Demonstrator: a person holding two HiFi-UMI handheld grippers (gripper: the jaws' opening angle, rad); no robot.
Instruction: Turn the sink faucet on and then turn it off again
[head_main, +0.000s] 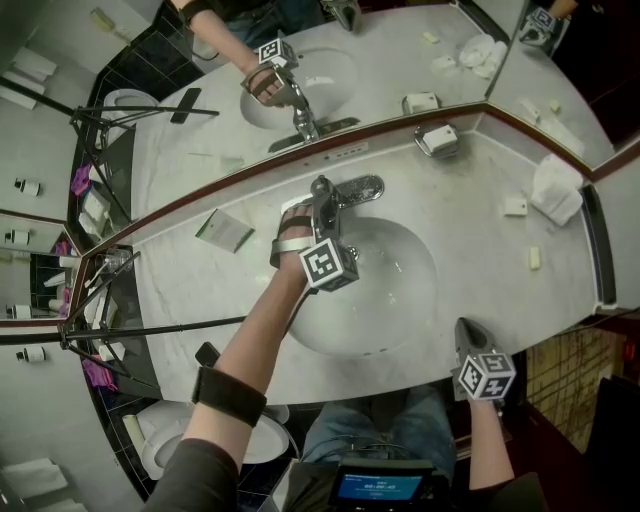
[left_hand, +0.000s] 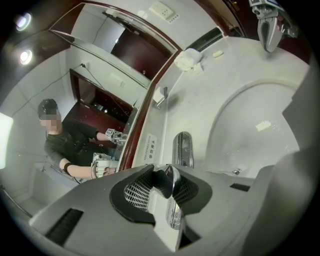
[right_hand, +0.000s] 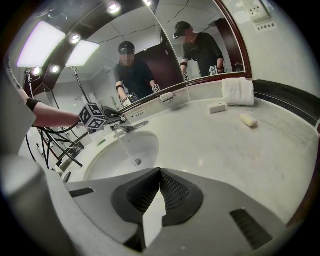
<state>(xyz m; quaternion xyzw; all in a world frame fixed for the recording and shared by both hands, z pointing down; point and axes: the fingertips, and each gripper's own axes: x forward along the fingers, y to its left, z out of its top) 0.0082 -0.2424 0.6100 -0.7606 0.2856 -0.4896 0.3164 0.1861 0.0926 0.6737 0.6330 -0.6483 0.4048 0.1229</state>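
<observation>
At back of sink (head_main: 400, 290): left tongs (left_hand: 166, 177) clamped on faucet lever (left_hand: 174, 212) | right tongs (right_hand: 159, 175) closed, empty, well apart.

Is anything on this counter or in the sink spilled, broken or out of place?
Nothing stands out. Water runs from the faucet into the basin, with the left gripper closed on its handle; none shows on the counter. The towel and soap bar lie tidy.
</observation>
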